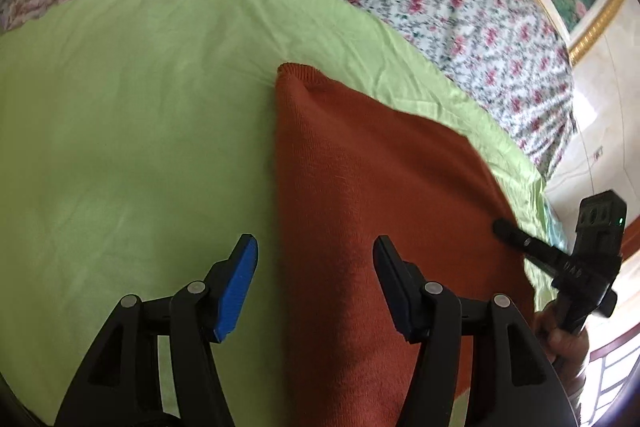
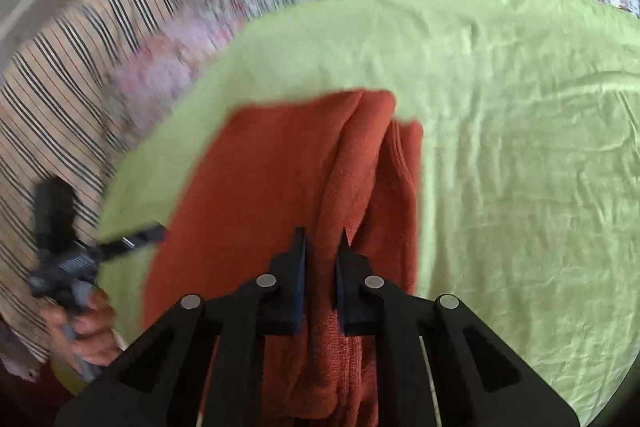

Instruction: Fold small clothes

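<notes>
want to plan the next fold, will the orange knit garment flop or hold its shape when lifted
Probably floppy: the orange knit garment bunches into soft folds in the right gripper. Its fuzzy knit likely grips the green sheet, so it should drag rather than slide.

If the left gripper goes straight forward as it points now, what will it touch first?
Probably the left edge of the rust-orange knit garment, which runs between the open fingers of the left gripper, or the green sheet beside it; depth is unclear.

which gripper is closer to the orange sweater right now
Right. The right gripper has its jaws pinching a fold of the orange sweater; the left gripper hovers open over its edge.
</notes>
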The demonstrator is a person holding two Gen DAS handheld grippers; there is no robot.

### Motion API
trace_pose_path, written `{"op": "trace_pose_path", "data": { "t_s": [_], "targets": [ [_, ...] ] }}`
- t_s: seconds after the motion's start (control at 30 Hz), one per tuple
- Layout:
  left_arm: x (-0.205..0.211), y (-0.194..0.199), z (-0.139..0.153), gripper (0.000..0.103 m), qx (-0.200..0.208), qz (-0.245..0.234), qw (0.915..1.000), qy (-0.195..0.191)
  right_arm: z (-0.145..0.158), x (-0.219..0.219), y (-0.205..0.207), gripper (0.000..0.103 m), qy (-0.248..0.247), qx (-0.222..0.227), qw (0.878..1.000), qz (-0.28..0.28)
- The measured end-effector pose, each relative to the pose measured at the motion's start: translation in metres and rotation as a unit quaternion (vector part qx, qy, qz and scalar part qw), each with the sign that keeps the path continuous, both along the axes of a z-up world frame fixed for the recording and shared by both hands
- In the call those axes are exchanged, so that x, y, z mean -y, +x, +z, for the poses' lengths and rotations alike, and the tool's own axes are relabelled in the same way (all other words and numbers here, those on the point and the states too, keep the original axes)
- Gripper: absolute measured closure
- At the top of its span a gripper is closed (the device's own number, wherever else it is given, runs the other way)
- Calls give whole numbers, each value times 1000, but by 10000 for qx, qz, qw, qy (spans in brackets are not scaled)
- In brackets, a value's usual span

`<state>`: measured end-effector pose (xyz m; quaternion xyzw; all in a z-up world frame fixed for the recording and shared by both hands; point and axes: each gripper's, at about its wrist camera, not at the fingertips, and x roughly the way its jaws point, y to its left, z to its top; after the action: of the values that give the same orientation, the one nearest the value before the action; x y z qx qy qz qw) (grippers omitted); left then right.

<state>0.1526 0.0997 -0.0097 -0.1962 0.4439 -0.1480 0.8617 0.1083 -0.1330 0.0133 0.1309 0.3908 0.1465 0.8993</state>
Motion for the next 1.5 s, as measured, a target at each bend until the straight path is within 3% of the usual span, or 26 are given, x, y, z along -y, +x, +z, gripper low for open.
{"op": "trace_pose_path", "data": {
  "t_s": [0.13,0.23,0.33,0.53,0.67,0.83,1.0,1.17,1.2,1.27,1.3,1.4,1.43,1.5],
  "targets": [
    [18,-8,-7,43,-76,-154,9991,392,-14,15,-9,90,160,-121,9995,-249],
    [25,-12,-17,42,-222,-222,9983,500,-41,28,-7,90,313,-409,9978,-425],
    [26,-13,-23,41,-244,-163,9983,508,-47,34,-4,90,453,-448,9967,-505],
    [27,-21,-15,42,-194,-122,9974,685,-48,27,7,89,123,-545,9972,-498],
    [22,-50,1,42,115,-240,9956,895,-33,33,-16,83,213,-412,9971,-610],
    [15,-100,4,40,394,-546,9937,898,-10,33,-72,66,393,-92,9978,-522],
    [25,-134,-14,39,428,-887,9883,1164,-18,23,-109,51,435,-177,9984,-326],
    [42,-133,-27,39,479,-954,9811,1617,-39,17,-111,50,447,-384,9979,-267],
    [44,-130,-29,39,475,-887,9800,1714,-41,16,-111,52,479,-388,9978,-260],
    [46,-128,-29,40,516,-806,9785,1828,-41,14,-107,71,525,-385,9977,-204],
    [46,-127,-28,41,538,-752,9780,1869,-41,13,-105,89,508,-399,9978,-170],
    [48,-128,-27,64,533,-556,9765,2014,-33,13,-105,95,520,-276,9981,-166],
    [46,-129,-26,78,478,-455,9783,1966,-24,15,-108,98,536,-102,9983,-203],
    [45,-130,-25,89,365,-350,9827,1780,-4,19,-119,98,529,247,9980,-228]
  ]
}}
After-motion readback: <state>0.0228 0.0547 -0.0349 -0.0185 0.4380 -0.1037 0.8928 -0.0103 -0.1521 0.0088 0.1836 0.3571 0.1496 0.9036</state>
